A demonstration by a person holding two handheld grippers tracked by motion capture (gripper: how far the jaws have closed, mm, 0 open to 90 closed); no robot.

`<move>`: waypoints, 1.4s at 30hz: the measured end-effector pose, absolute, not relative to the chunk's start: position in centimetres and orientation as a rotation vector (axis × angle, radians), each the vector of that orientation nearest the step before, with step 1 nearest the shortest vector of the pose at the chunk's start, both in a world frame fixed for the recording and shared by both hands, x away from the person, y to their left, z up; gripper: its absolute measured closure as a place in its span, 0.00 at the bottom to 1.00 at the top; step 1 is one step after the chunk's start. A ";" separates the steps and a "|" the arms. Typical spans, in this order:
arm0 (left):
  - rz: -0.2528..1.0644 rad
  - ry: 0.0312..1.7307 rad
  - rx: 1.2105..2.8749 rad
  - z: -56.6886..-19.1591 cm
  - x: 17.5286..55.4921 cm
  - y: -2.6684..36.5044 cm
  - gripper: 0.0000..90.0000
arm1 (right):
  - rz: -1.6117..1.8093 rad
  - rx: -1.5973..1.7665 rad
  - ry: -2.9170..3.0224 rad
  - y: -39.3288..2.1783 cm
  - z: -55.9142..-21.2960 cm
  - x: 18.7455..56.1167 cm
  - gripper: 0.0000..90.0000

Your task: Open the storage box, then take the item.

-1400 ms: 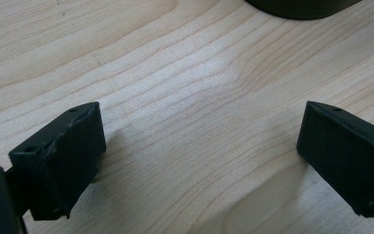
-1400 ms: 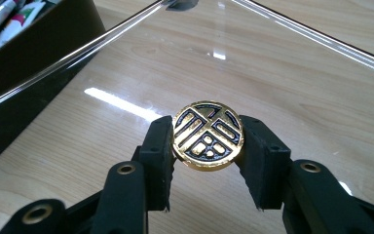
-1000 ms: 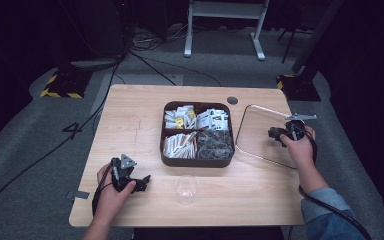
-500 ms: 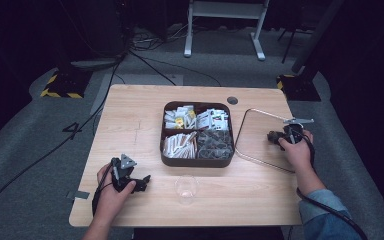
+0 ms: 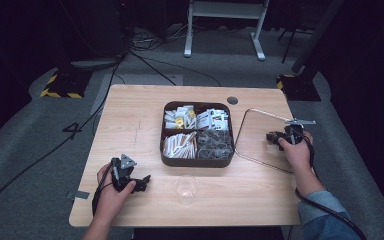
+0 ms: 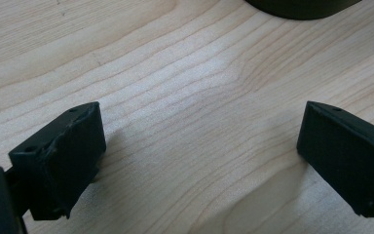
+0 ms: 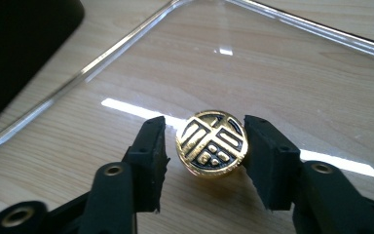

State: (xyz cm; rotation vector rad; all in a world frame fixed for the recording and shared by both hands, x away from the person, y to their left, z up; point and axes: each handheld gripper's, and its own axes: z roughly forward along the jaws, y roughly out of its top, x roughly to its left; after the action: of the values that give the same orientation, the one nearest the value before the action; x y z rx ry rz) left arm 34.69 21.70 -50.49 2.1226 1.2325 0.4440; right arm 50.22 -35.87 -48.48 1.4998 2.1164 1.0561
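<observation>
Your right gripper (image 7: 202, 146) has just been opening around the gold knob (image 7: 212, 143) of the clear lid (image 5: 260, 137), now flat on the table (image 5: 130, 120) right of the tray (image 5: 197, 161); a second ago the lid stood tilted. The knob sits between the jaws (a gap shows on one side). Your left gripper (image 6: 199, 146) rests spread wide, holding nothing, left of the tray. A glass (image 5: 186, 187) stands in front of the tray.

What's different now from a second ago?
The clear lid came down from tilted to lying flat on the table. The right gripper has just been opening its jaws around the lid's gold knob, letting go. The left gripper, tray and glass stayed put.
</observation>
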 end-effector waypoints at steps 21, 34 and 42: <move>0.439 1.244 2.126 -50.5 35.0 21.4 0.02 | 1.208 1.428 1.940 -34.4 -43.7 47.6 0.44; 0.449 1.247 2.120 -50.5 34.7 21.4 0.02 | 1.325 1.264 2.053 -30.8 -41.2 46.0 0.45; 0.449 1.244 2.122 -50.5 34.5 21.4 0.02 | 1.412 1.150 2.125 -27.6 -40.0 44.8 0.45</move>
State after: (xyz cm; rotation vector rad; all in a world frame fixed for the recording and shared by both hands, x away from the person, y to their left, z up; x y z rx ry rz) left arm 34.52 21.39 -50.53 2.1221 1.2441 0.4489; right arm 44.83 -27.57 -39.96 1.1499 2.1254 1.4119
